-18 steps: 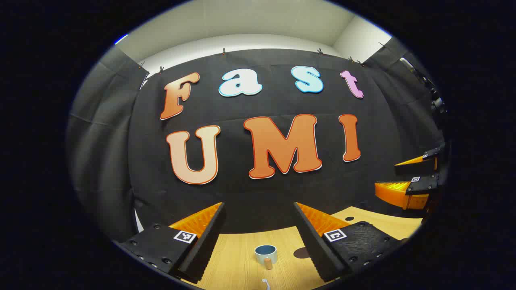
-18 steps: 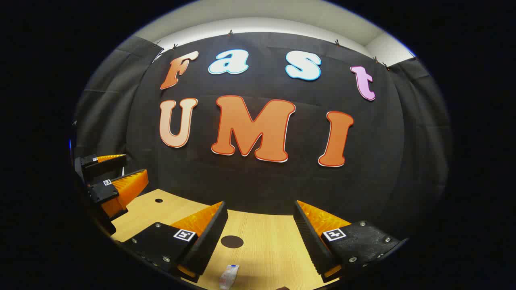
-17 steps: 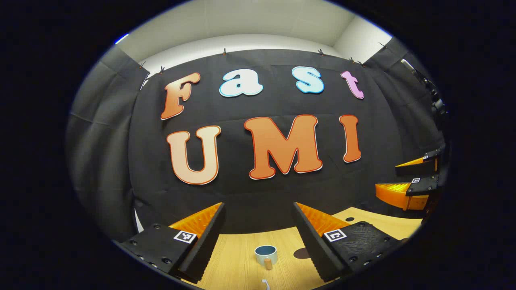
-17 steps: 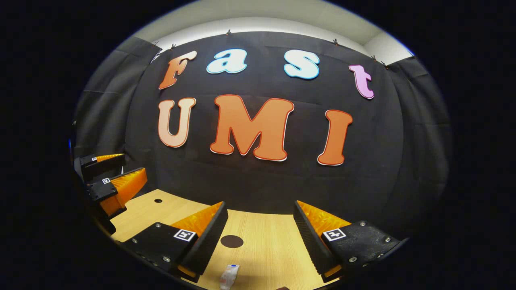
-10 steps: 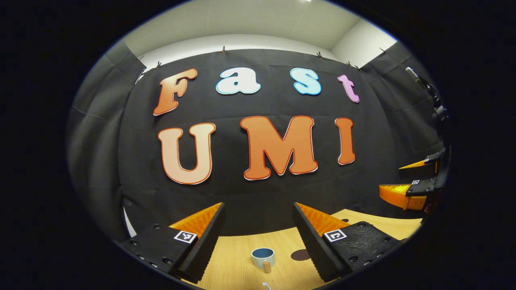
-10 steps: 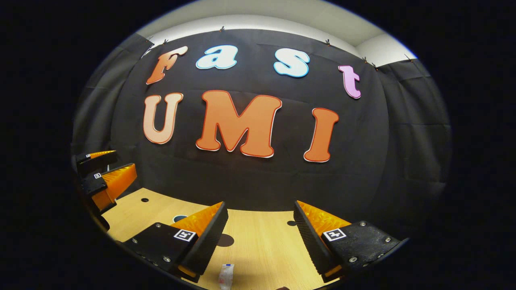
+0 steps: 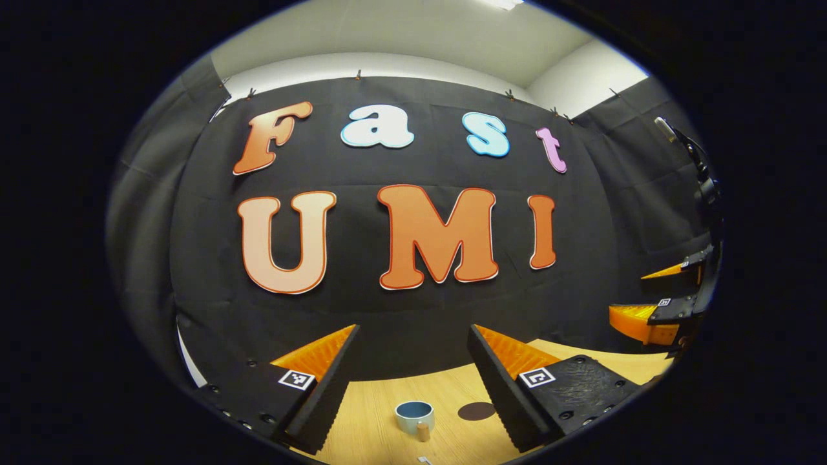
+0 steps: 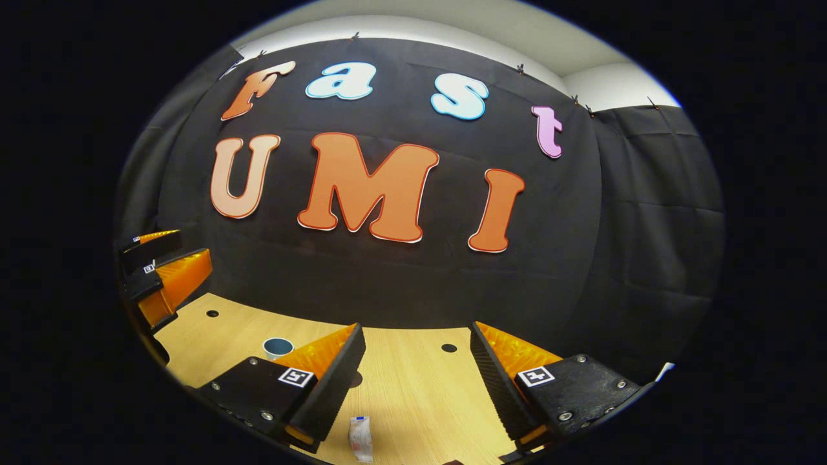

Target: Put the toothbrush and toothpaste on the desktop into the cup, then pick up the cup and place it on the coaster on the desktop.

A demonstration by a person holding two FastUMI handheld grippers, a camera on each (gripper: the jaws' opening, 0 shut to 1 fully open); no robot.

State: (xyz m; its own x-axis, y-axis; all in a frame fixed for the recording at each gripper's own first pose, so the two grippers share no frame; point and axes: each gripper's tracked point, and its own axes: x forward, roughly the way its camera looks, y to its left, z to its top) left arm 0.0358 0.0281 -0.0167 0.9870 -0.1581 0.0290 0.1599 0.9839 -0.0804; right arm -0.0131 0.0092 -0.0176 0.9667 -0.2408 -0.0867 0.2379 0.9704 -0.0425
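The cup [image 7: 414,416] stands upright on the table [image 7: 375,420], the dark coaster [image 7: 476,411] just beside it. The toothpaste [image 8: 360,438] lies flat between the right tool's [image 8: 417,361] spread fingers. The left tool [image 7: 413,361] hangs released above the cup.

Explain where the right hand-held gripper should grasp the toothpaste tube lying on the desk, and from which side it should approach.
Grip the toothpaste tube across its flat middle, coming down from above. It lies flat on the wooden desk, lengthwise roughly along the line of the right hand-held gripper, so the open fingers should straddle its narrow width there. The ends are probably harder to pinch securely.
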